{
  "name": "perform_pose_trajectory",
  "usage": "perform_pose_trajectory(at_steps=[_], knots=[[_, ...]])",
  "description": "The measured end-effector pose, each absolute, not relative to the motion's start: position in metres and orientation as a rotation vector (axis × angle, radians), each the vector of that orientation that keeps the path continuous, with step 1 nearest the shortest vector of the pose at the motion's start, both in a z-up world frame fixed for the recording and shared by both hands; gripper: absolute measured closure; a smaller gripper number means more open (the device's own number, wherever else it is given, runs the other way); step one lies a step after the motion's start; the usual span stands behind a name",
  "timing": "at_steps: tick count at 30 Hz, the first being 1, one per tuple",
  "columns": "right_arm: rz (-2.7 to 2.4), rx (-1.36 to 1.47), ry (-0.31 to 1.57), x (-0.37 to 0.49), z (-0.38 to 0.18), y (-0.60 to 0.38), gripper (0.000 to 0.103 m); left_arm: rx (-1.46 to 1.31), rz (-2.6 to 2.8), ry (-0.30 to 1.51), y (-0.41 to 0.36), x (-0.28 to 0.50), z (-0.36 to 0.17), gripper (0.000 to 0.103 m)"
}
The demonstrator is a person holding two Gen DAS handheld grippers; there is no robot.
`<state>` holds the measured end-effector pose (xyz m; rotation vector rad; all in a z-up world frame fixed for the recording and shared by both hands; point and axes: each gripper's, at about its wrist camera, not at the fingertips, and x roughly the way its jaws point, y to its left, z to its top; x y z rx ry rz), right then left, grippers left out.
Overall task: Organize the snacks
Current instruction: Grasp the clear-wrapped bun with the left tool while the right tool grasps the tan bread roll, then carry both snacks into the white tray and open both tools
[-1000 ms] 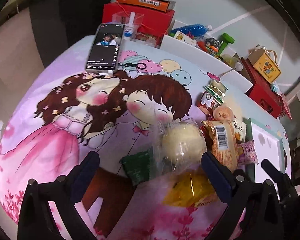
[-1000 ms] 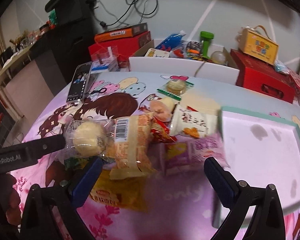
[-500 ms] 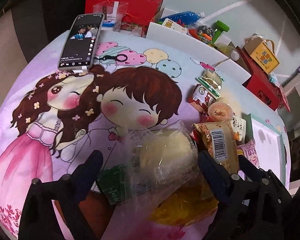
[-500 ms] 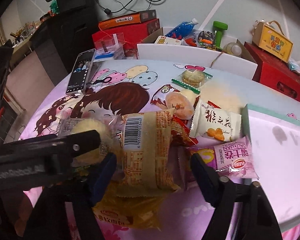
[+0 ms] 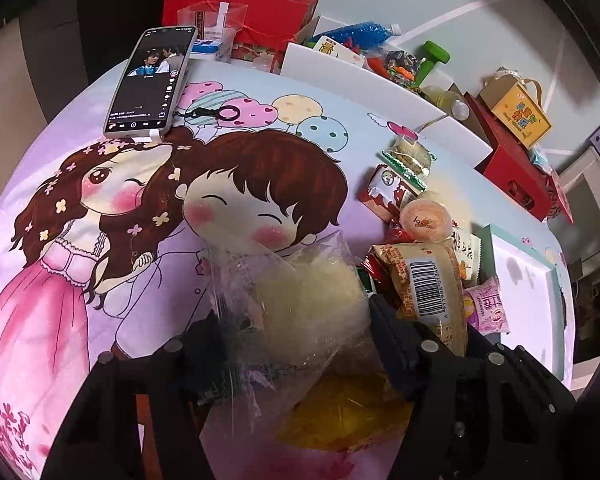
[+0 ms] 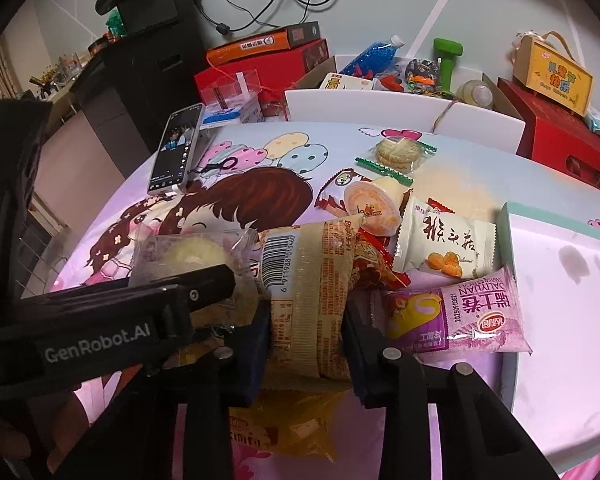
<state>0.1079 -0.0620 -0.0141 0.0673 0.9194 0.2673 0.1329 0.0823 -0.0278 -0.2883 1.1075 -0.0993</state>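
A pile of snack packets lies on the cartoon-print tablecloth (image 5: 100,240). My left gripper (image 5: 296,328) is shut on a clear bag with a pale round bun (image 5: 308,300), which also shows in the right wrist view (image 6: 192,256). My right gripper (image 6: 306,332) is shut on a tan barcode packet (image 6: 308,280), which also shows in the left wrist view (image 5: 424,284). A yellow packet (image 6: 284,420) lies under both. A purple packet (image 6: 460,316), a white packet (image 6: 440,244), a round orange jelly cup (image 6: 374,208) and a cookie pack (image 6: 396,152) lie beyond.
A pale tray with a teal rim (image 6: 560,280) sits at the right. A phone (image 5: 152,80) lies at the far left of the table. Red boxes (image 5: 240,12), a white bin with toys (image 6: 380,96) and a yellow box (image 6: 556,76) stand behind the table.
Both grippers moved forward and closed, the left on the bun bag and the right on the barcode packet. The left gripper now sits beside the right one.
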Motion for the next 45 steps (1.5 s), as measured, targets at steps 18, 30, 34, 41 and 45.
perform_pose_trajectory(at_steps=[18, 30, 34, 41, 45], knots=[[0.211, 0.172, 0.815, 0.086, 0.018, -0.116, 0.067, -0.271, -0.114, 1.02, 0.045, 0.121, 0.022, 0.038], [-0.025, 0.292, 0.783, 0.083, 0.029, -0.236, 0.067, -0.168, -0.224, 1.048, -0.052, 0.133, 0.029, 0.038], [-0.136, 0.27, 0.772, 0.081, 0.028, -0.276, 0.067, -0.121, -0.277, 1.048, -0.091, 0.137, 0.03, 0.038], [-0.297, 0.211, 0.753, 0.077, 0.021, -0.337, 0.067, -0.025, -0.363, 1.065, -0.16, 0.149, 0.02, 0.038], [-0.326, 0.22, 0.766, 0.082, 0.01, -0.36, 0.067, 0.012, -0.39, 1.091, -0.195, 0.159, 0.005, 0.038]])
